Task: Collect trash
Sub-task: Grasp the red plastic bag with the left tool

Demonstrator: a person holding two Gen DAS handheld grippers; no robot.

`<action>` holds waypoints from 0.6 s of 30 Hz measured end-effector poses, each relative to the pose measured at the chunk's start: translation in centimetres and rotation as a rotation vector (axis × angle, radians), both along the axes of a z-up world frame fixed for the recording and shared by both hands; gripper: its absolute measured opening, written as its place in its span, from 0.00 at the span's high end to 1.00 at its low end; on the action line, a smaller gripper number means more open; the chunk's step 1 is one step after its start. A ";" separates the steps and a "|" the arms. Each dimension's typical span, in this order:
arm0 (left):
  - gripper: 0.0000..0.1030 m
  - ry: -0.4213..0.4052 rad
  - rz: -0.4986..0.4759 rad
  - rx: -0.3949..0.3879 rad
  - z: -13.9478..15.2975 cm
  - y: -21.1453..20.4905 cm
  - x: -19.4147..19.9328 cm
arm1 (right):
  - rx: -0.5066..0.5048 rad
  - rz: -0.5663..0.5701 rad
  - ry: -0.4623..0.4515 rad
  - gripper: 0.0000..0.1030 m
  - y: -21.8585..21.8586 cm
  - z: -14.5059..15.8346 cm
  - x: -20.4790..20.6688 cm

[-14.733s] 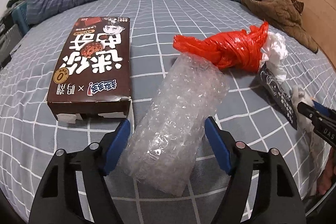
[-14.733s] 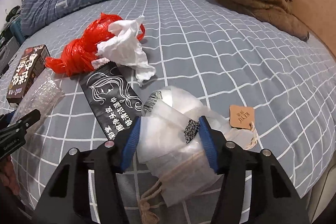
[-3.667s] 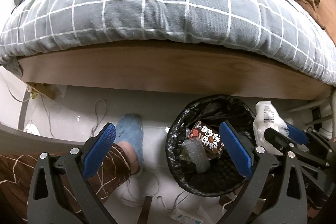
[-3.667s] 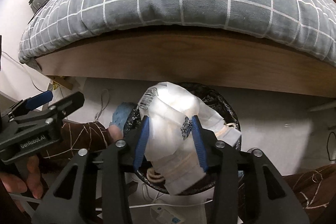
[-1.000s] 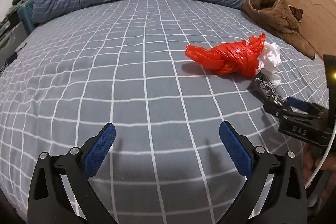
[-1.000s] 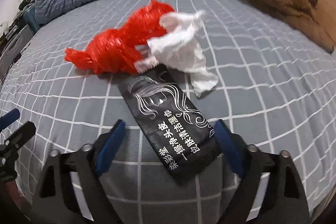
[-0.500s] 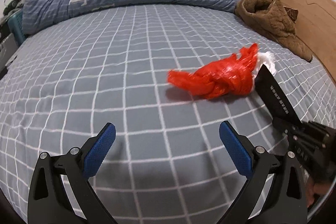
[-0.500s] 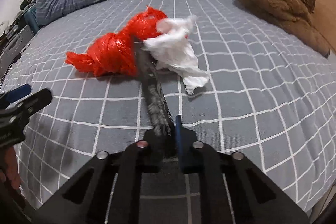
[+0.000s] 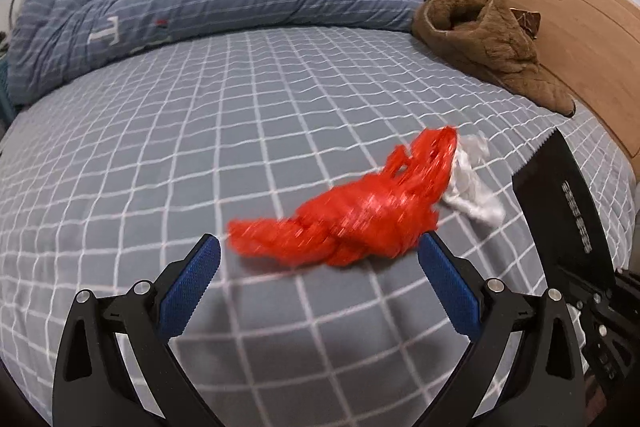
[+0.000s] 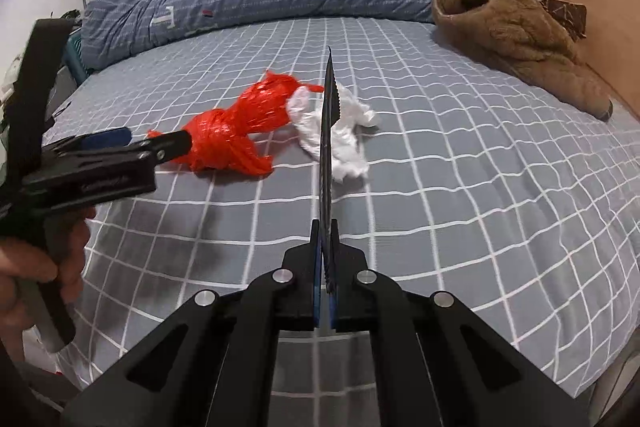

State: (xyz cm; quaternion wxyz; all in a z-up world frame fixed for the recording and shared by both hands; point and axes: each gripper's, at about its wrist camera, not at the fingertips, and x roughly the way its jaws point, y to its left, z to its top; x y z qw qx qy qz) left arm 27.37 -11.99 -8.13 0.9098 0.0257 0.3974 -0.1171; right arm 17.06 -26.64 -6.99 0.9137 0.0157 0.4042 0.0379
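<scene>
I had the right gripper [image 10: 326,267] pinched fully closed on the black sachet [image 10: 328,131], which stood edge-on straight up out of the jaws, its serrated top well clear of the grid-pattern bedsheet [image 10: 460,187]. That 1 piece was secured, so my attention was on the other side.

The left gripper [image 9: 318,259] was spread wide with nothing between its 2 blue pads [image 9: 188,283]. The red plastic bag [image 9: 352,215] lay on the sheet just ahead of the fingertips, its knotted bulk roughly centred in the gap and its tapered tail pointing toward the left finger. The crumpled white tissue [image 9: 472,187] sat beyond the right finger, touching the far end of the bag.

To do this grasp well, I judged I should push forward until the knot sat between the pads, not the thin tail, which would likely slip out. I would keep the fingertips low against the sheet without bunching the fabric into the bite, then close firmly; the bag is soft and would compress a lot. The tissue looked loose and might drag along, so I would expect 1 more pass for it.
</scene>
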 end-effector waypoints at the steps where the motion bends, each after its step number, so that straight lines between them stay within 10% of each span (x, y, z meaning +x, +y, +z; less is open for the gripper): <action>1: 0.06 -0.001 -0.010 -0.001 -0.1 -0.5 0.5 | 0.002 -0.005 0.001 0.98 -0.3 -0.1 0.1; 8: 0.07 0.029 -0.056 0.015 -1.8 -3.1 2.4 | 0.023 -0.024 0.008 0.98 -1.7 -0.5 0.6; 18: 0.40 0.074 -0.039 0.053 -3.5 -3.9 3.3 | 0.018 -0.016 0.022 0.98 -1.7 -1.1 0.9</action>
